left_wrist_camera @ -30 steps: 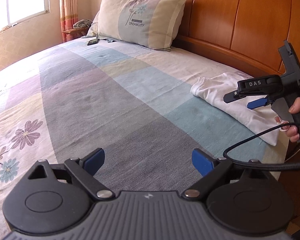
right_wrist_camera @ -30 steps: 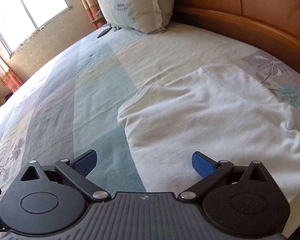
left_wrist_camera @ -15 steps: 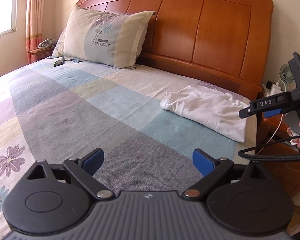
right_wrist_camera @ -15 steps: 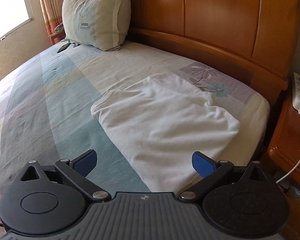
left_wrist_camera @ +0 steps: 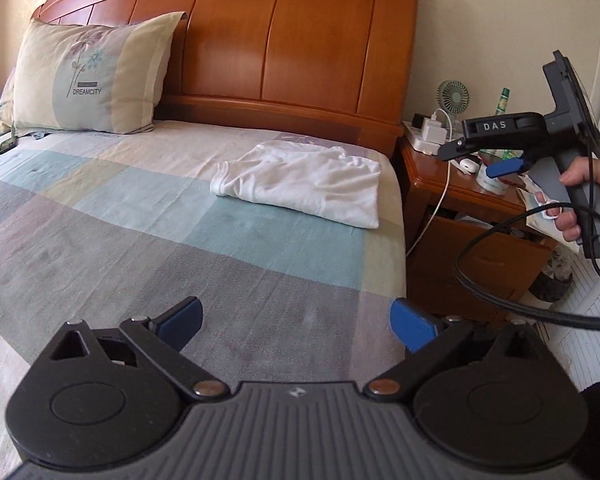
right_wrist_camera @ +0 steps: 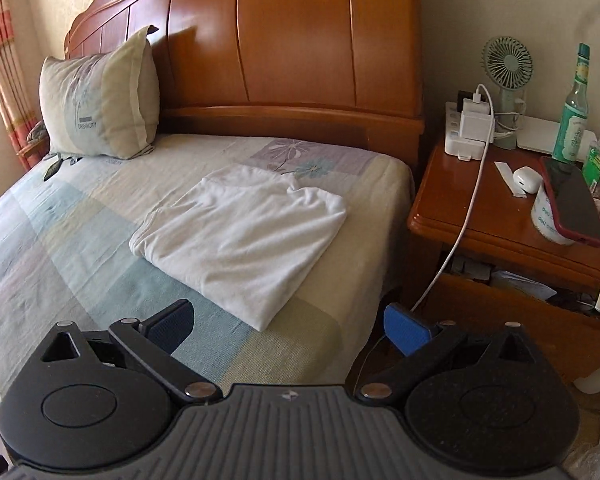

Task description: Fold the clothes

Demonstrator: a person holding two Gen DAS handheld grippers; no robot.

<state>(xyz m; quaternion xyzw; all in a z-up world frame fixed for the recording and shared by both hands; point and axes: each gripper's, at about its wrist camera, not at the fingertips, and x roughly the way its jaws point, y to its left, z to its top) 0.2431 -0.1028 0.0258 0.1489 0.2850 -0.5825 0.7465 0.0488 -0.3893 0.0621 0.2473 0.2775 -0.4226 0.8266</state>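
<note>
folded white shirt (right_wrist_camera: pixel 240 236) near bed (left_wrist_camera: pixel 148 240) right edge, nightstand (right_wrist_camera: pixel 496 220) just beside. left gripper (left_wrist_camera: pixel 296 322) opening, nothing between; right gripper (right_wrist_camera: pixel 286 326) released, empty. open bedspread left.

We look forward and down along each gripper's fingers from above the bed (left_wrist_camera: pixel 140 240); our left view sits further back, facing the headboard (left_wrist_camera: pixel 260 40) and catching the right gripper (left_wrist_camera: pixel 484 158) at its edge; our right view looks closer; both share the folded white garment (right_wrist_camera: pixel 240 236), pillow (left_wrist_camera: pixel 88 76) and nightstand (right_wrist_camera: pixel 480 220).
</note>
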